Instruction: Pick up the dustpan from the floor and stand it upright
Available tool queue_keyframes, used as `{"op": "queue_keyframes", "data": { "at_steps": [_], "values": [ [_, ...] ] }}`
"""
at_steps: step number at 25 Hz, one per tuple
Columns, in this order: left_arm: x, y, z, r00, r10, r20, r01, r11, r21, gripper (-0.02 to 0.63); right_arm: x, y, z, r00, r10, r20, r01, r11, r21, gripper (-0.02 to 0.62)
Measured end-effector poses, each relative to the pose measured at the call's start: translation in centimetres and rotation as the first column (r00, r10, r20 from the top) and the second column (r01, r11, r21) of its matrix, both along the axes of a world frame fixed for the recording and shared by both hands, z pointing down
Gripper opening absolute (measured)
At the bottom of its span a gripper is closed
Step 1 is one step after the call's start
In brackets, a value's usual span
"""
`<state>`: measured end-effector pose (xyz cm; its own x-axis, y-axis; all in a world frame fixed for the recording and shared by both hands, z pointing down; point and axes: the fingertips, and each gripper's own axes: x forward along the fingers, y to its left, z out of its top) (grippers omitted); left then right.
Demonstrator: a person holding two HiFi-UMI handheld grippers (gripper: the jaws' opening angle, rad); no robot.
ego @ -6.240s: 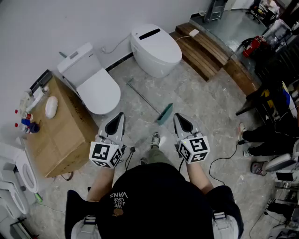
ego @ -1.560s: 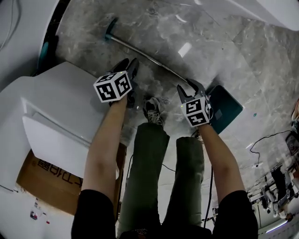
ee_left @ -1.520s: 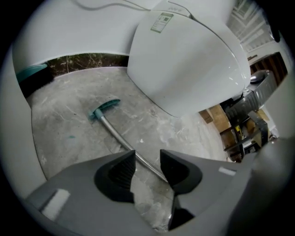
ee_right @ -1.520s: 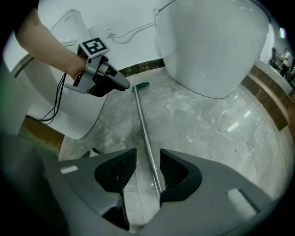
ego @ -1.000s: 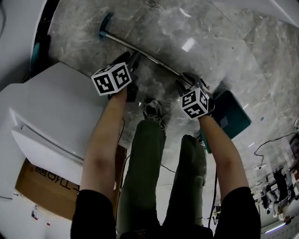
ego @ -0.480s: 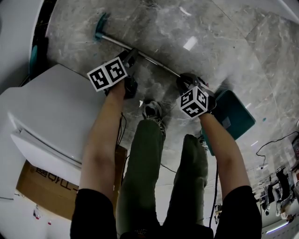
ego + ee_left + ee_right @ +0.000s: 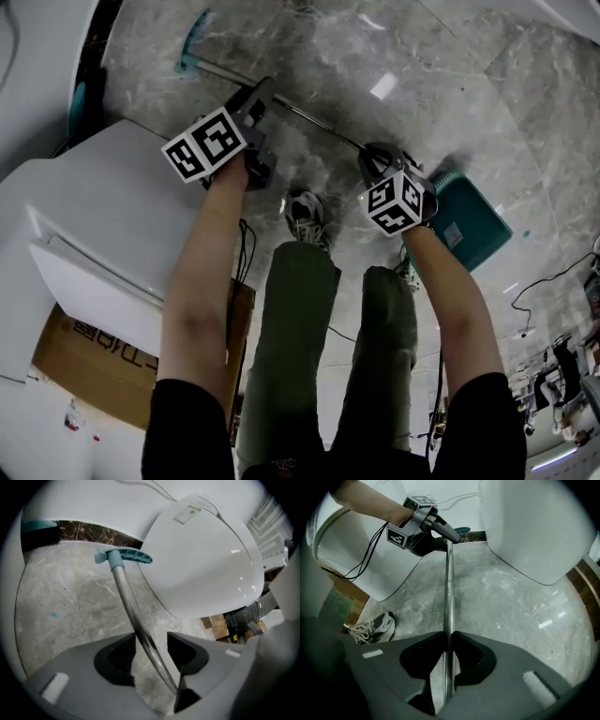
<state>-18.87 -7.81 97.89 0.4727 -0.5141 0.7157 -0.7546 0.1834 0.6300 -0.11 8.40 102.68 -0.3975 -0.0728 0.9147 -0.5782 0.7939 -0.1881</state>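
Teal plastic long-handled dustpan (image 7: 469, 223) low over grey marble floor (image 7: 394, 56), pan at R.
Steel pole handle (image 7: 314, 117) runs L–R through both grippers.
R gripper (image 7: 449, 660): nearer pan, jaws just closing, clamped on pole.
L gripper (image 7: 151, 653): toward teal grip end (image 7: 124, 556), jaws just opening, pole loose betw. them.

Person: is wearing a black short-sleeved top (image 7: 187, 422), olive-green long trousers (image 7: 291, 328) and a grey-and-white laced trainer (image 7: 305, 214). Left gripper (image 7: 258, 96) and right gripper (image 7: 375, 156): grey-bodied, each is carrying a white cube with black square markers (image 7: 202, 145). A thin black cable (image 7: 244, 255) is trailing from the left.
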Motion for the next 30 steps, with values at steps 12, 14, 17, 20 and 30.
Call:
{"op": "queue_keyframes", "data": {
  "at_steps": [12,14,17,20,30],
  "values": [
    [3.8,-0.7,-11.0,0.987,-0.052,-0.149,0.075,0.985,0.155,0.143,2.2,0.4,-6.1,0.995,0.089,0.038,-0.089,0.996,0.007,0.124],
    [4.6,-0.4,-12.7,0.99,-0.031,-0.138,0.055,0.983,0.175,0.143,3.0,0.2,-8.2,0.991,0.117,0.061,-0.119,0.992,0.029,0.126],
    [5.9,-0.1,-15.4,0.994,0.011,-0.107,0.012,0.977,0.211,0.143,4.1,-0.3,-12.2,0.98,0.165,0.11,-0.172,0.983,0.062,0.125],
    [7.3,0.5,-18.1,0.997,0.052,-0.059,-0.037,0.969,0.244,0.143,5.2,-0.7,-16.6,0.967,0.197,0.161,-0.213,0.973,0.087,0.125],
    [13.0,2.6,-25.6,0.989,0.129,0.067,-0.144,0.94,0.308,0.141,8.4,-3.6,-32.1,0.902,0.271,0.337,-0.341,0.924,0.17,0.124]
  ]
}}
